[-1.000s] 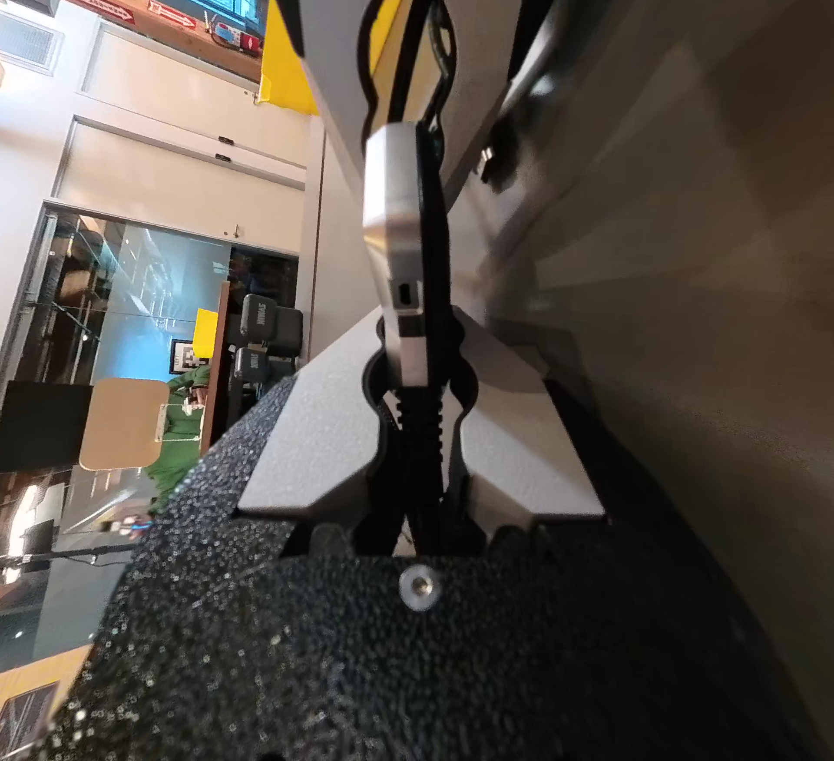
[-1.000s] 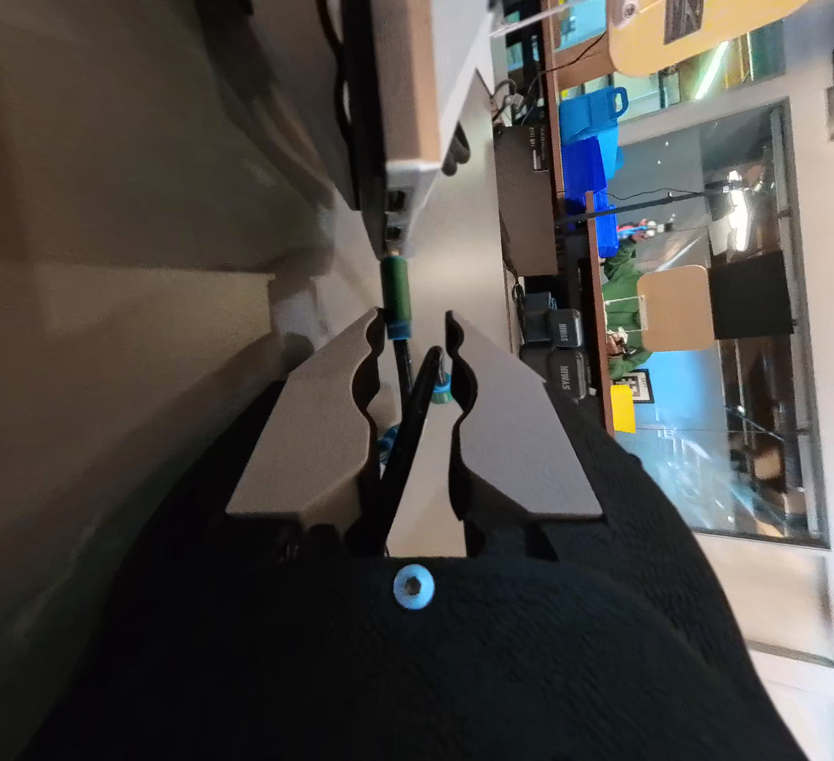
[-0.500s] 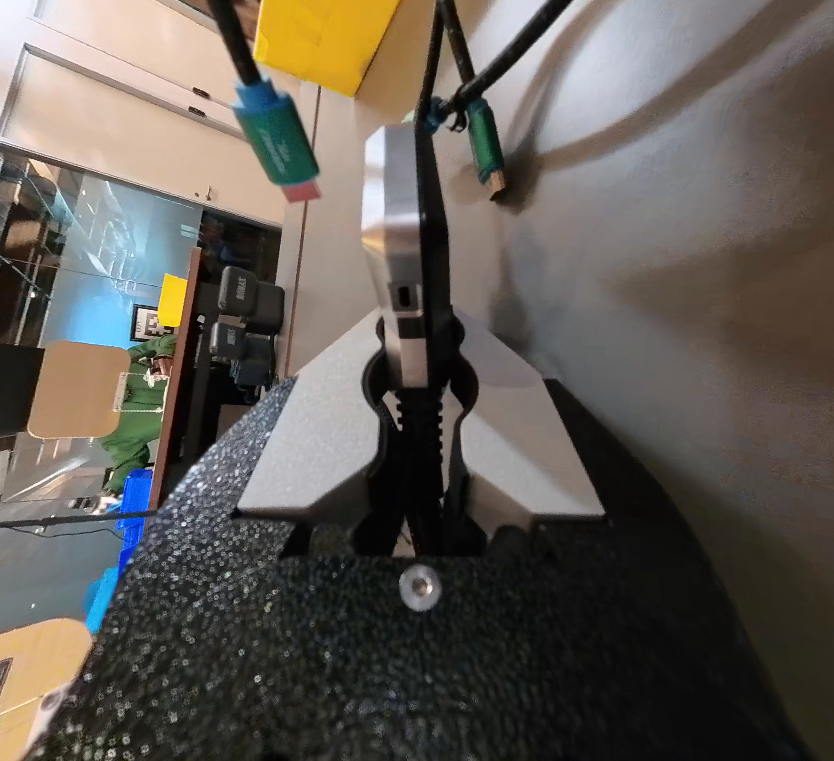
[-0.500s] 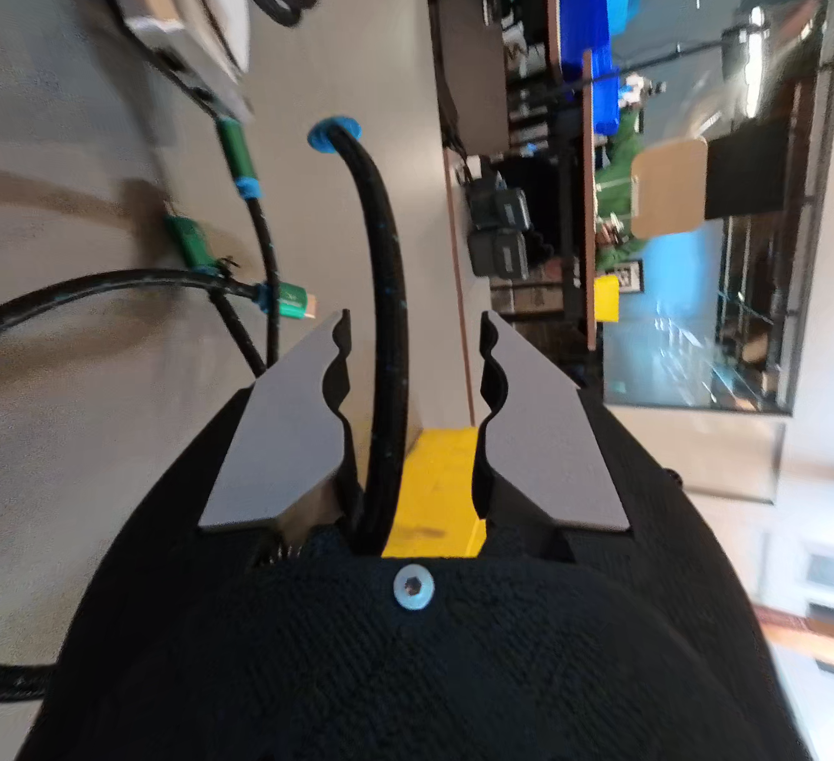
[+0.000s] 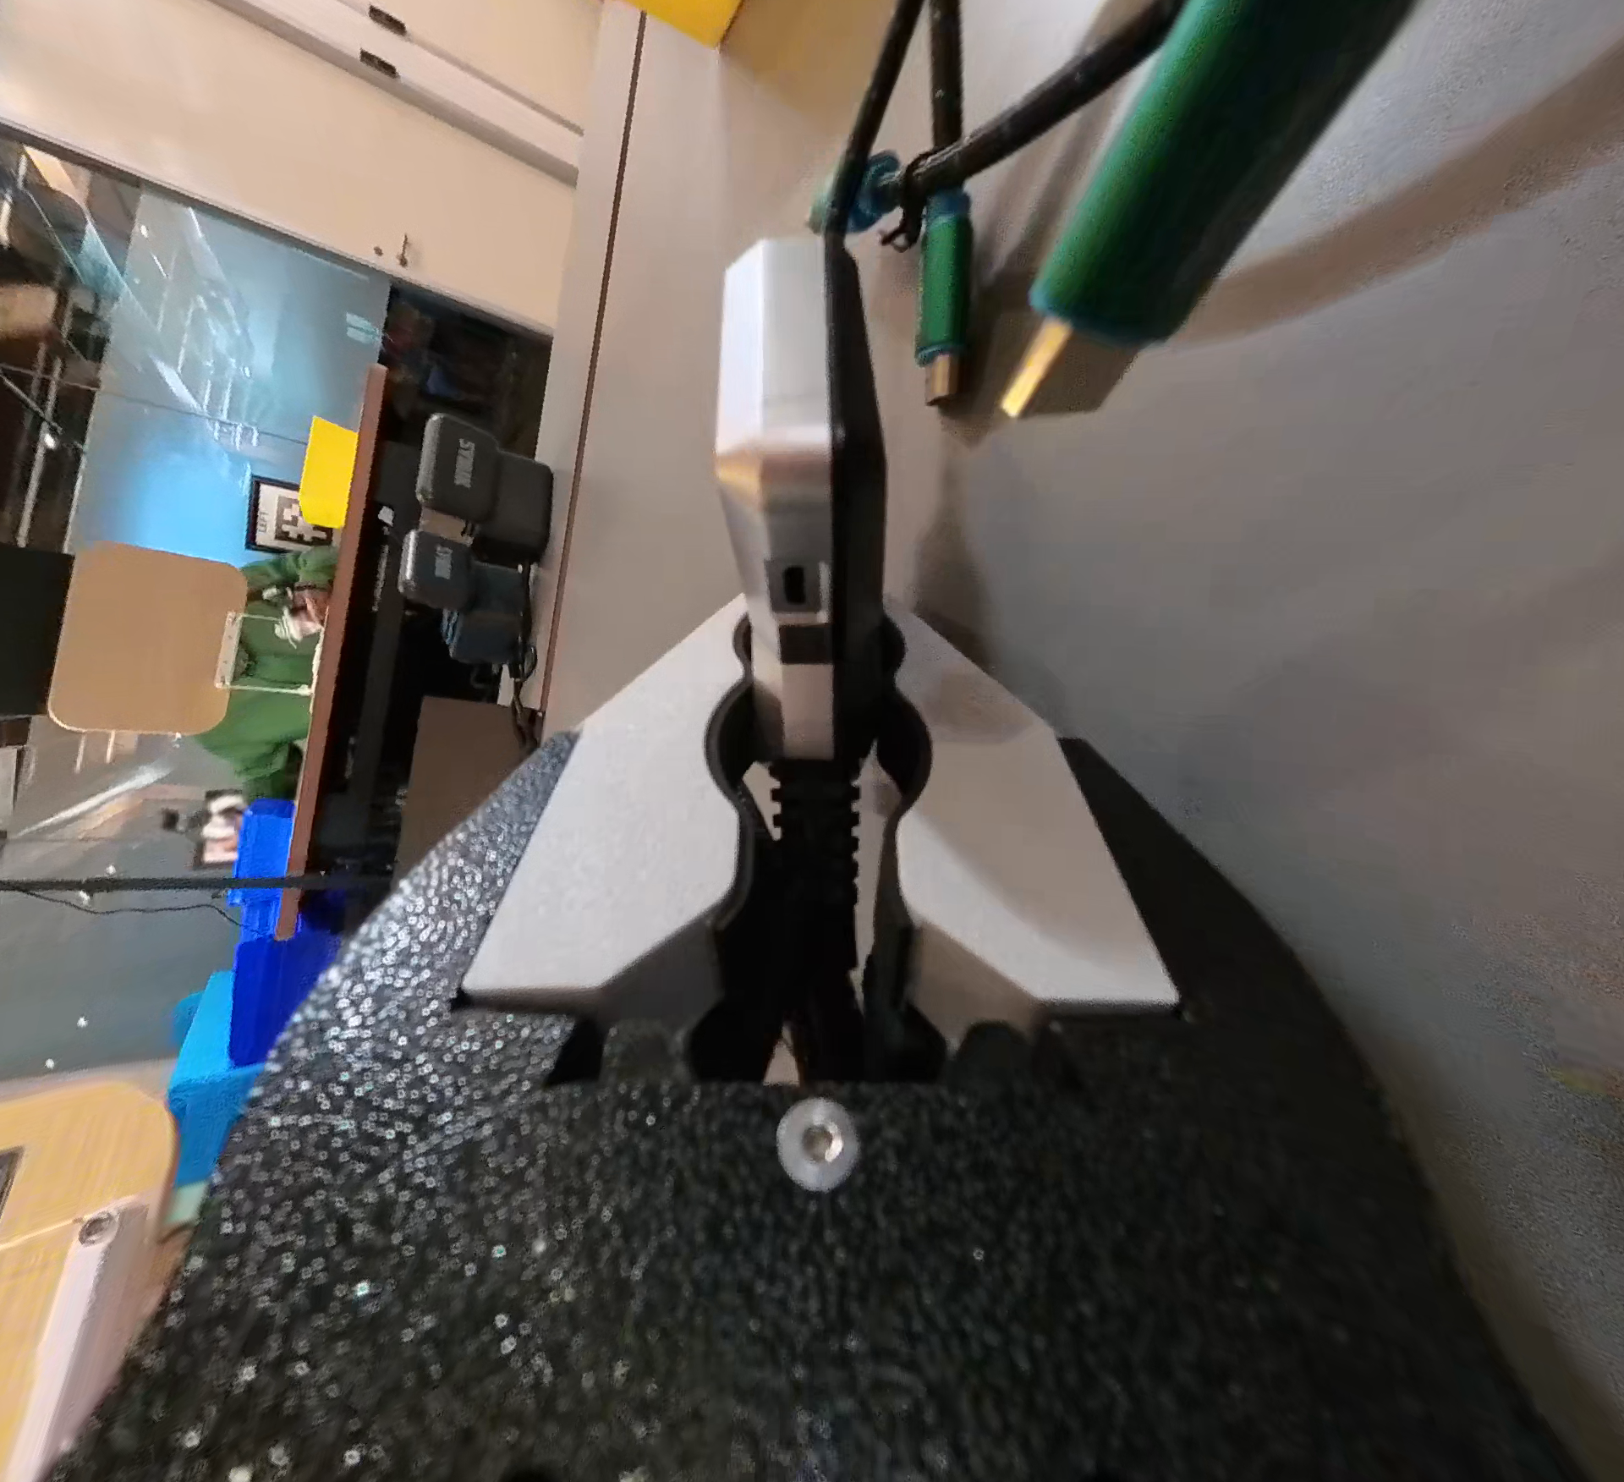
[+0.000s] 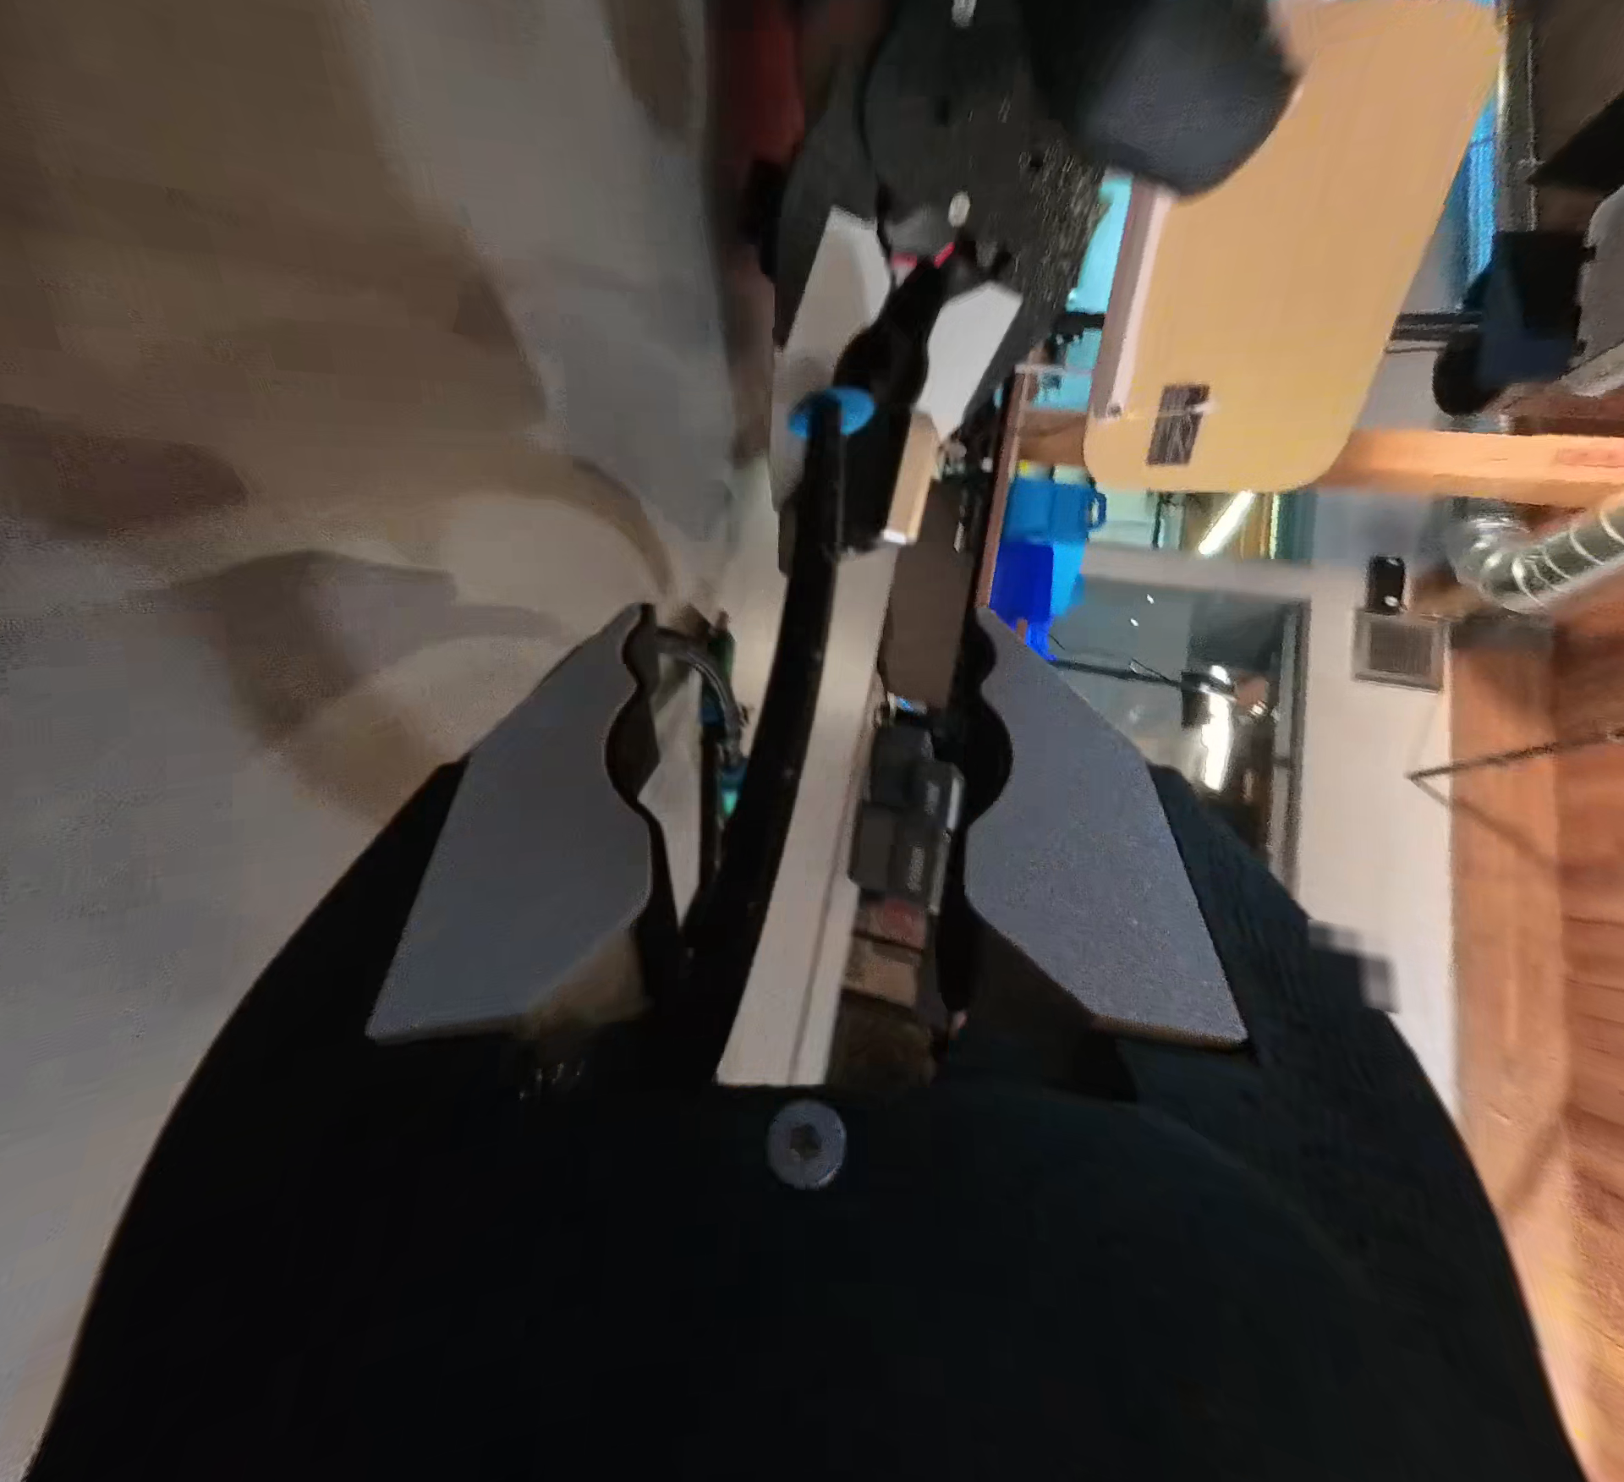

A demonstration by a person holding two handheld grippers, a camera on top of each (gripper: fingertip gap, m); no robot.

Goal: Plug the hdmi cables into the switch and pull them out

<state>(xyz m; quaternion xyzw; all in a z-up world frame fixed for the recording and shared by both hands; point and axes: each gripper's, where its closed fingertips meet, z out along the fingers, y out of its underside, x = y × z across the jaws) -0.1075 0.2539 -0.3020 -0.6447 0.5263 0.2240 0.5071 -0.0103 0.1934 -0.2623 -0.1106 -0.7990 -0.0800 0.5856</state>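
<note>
switch (image 5: pixel 778 420), clamped in left hand-held gripper (image 5: pixel 813 723)

Past my left side, two stacked dark grey blocks (image 5: pixel 466 508) each carry short white lettering on the end face. Behind them hangs a framed black-and-white coded marker (image 5: pixel 294 530). From my right side, a tan board (image 6: pixel 1274 253) bears a small dark label, too blurred for me to read.

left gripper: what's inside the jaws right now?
The left gripper is clamped on the silver switch, gripping its near end above a ribbed black cable boot. The switch's far ports are hidden; two green HDMI plugs hang free beside it.
</note>
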